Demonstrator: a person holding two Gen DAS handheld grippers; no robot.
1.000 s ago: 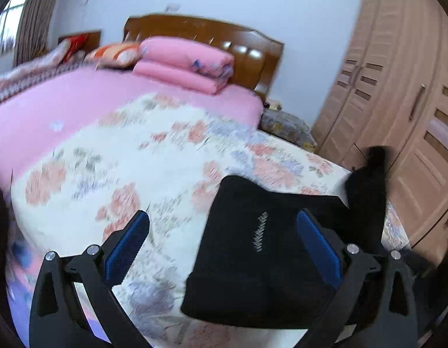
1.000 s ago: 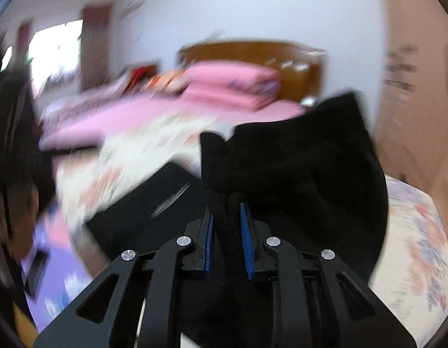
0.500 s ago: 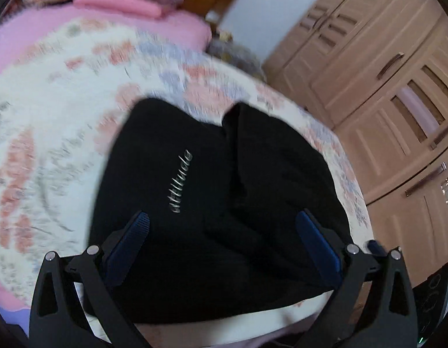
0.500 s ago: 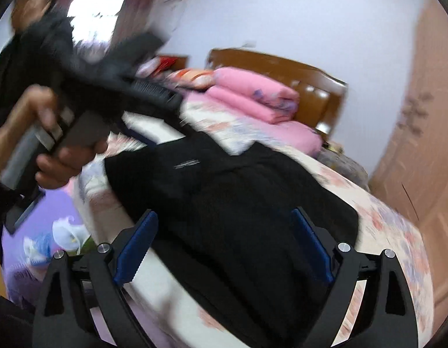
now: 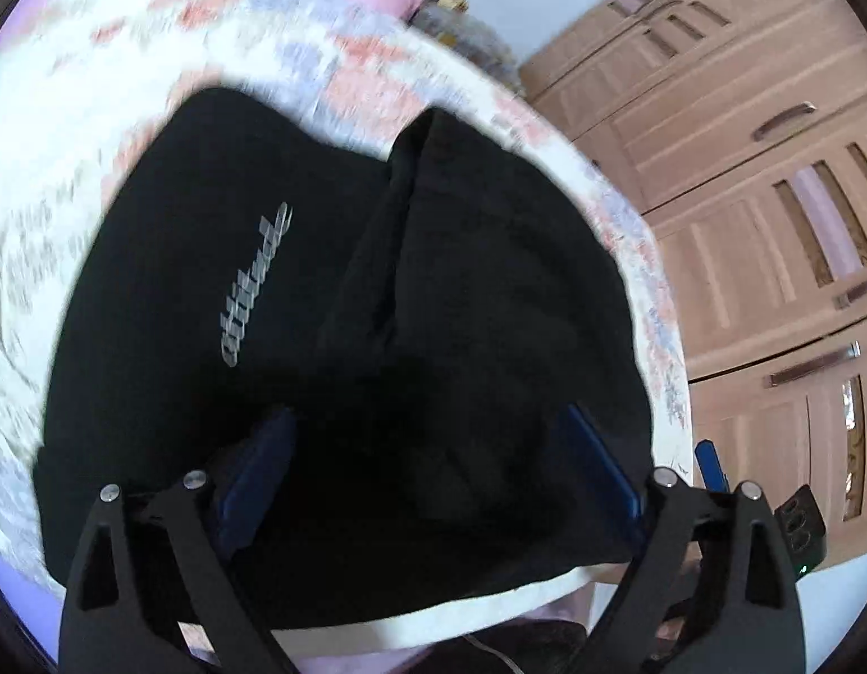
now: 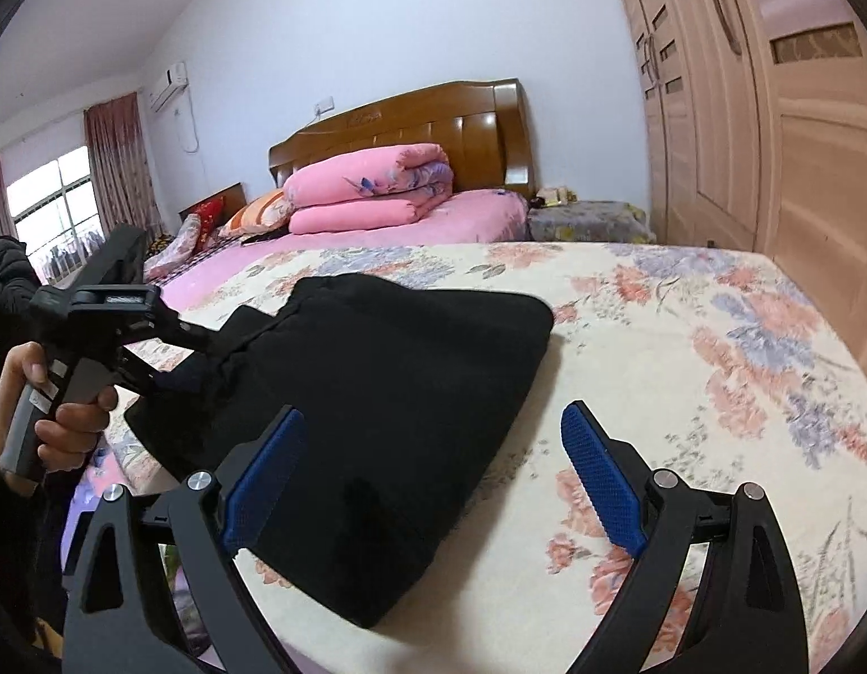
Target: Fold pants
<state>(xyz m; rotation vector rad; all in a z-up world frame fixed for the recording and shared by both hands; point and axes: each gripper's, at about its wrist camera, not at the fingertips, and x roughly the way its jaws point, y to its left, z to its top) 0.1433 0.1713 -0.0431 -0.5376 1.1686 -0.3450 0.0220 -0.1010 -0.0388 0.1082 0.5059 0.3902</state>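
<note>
One pair of black pants (image 6: 377, 421), folded into a thick stack, sits centre-frame on the floral bedspread (image 6: 686, 337), near the bed's front edge. Left gripper (image 5: 428, 466) hovers over it, fingers wide apart, holding nothing. Right gripper (image 6: 433, 477) likewise spread and empty, its left finger over the pants. Bare bedspread right of stack. Upper centre: one folded pink quilt (image 6: 366, 191), wooden headboard (image 6: 411, 123). Wardrobe (image 6: 770, 112) at right.

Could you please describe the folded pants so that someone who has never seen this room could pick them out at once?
Start at the bed with the wooden headboard; its near part is covered by a cream floral blanket. The pants lie folded there near the edge. They are the only black item on it, with a silver script logo.
</note>
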